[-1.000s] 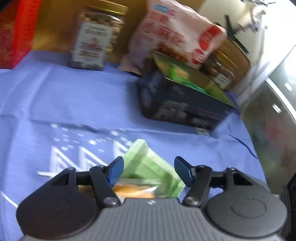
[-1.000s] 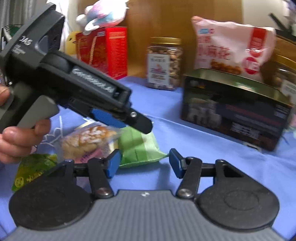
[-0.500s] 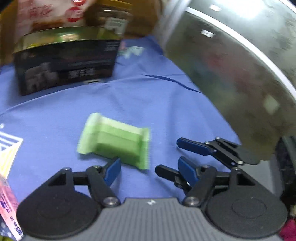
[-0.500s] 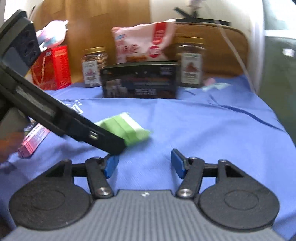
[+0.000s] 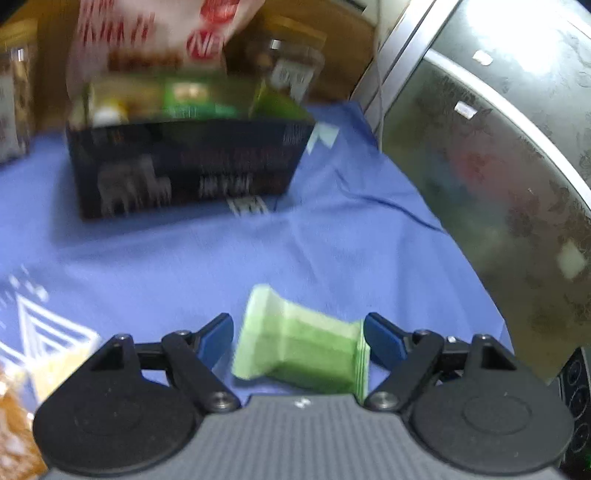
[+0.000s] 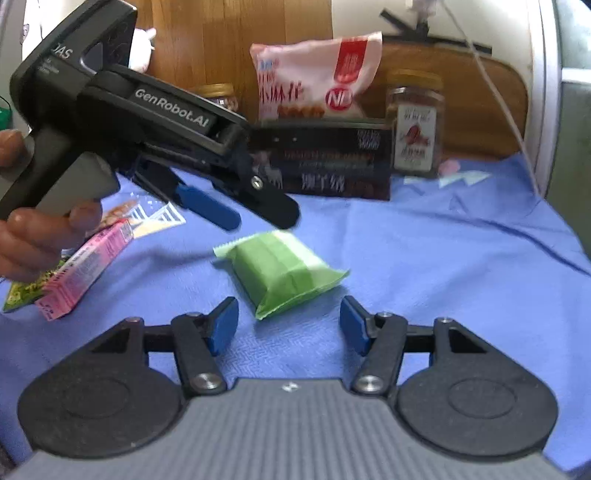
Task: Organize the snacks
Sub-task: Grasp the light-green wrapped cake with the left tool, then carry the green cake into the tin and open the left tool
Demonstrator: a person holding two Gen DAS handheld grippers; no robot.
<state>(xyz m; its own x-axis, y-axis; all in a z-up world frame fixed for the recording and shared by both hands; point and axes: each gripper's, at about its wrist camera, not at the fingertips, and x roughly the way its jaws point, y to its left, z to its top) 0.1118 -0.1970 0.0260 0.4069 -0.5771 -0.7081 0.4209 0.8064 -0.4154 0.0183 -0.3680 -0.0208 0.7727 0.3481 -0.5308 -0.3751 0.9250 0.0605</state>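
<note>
The green packet (image 5: pixel 301 354), a soft, crinkle-ended foil pillow, lies flat on the blue cloth (image 6: pixel 424 258) between the spread fingers of my left claw (image 5: pixel 298 338), not yet pinched. My right claw (image 6: pixel 288 321) gapes empty just behind it. The dark box (image 6: pixel 332 162) at the cloth's far edge already holds snacks; the pink carton (image 6: pixel 86 266) near the left edge still waits outside.

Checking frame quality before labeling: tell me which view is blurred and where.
Left wrist view: motion blur smears the black box and pink bag; green packet soft. Right wrist view: sharper, box lettering mildly blurred; fisheye bends the edges in both.
</note>
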